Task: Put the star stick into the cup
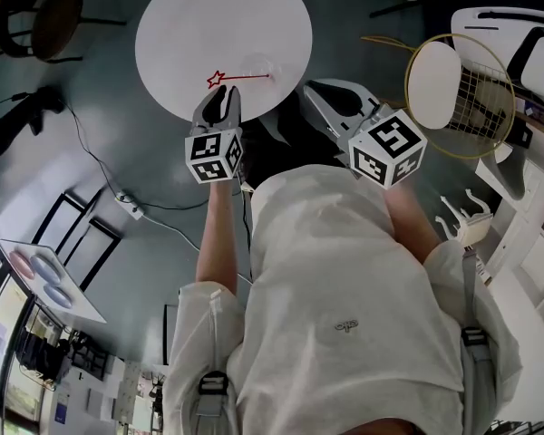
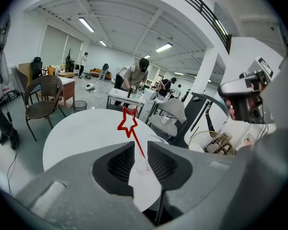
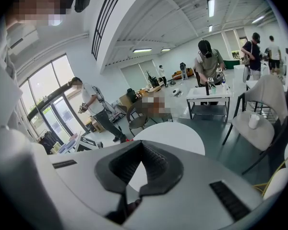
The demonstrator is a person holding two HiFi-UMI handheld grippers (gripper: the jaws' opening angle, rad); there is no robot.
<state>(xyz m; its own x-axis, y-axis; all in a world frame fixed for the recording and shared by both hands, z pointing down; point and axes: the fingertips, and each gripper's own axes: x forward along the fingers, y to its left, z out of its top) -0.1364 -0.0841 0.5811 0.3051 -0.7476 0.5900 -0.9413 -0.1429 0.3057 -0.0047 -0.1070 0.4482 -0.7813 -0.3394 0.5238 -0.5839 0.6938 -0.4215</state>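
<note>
Head view: clear cup point(image 1: 257, 64) barely visible

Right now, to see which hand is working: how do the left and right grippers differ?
The left gripper reaches over the table edge, jaws apart, framing the star stick; the right gripper hangs beside the table, jaws shut on nothing. Both point toward the table.

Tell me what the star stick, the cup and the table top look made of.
Star stick: uniform bright red, thin and straight, with an open star outline at the end. Likely plastic, possibly coated wire.
Cup: transparent, since the white top shows through it. Glass or clear plastic; I cannot tell which.
Table top: smooth matte white with no grain. Probably laminate or painted board.
</note>
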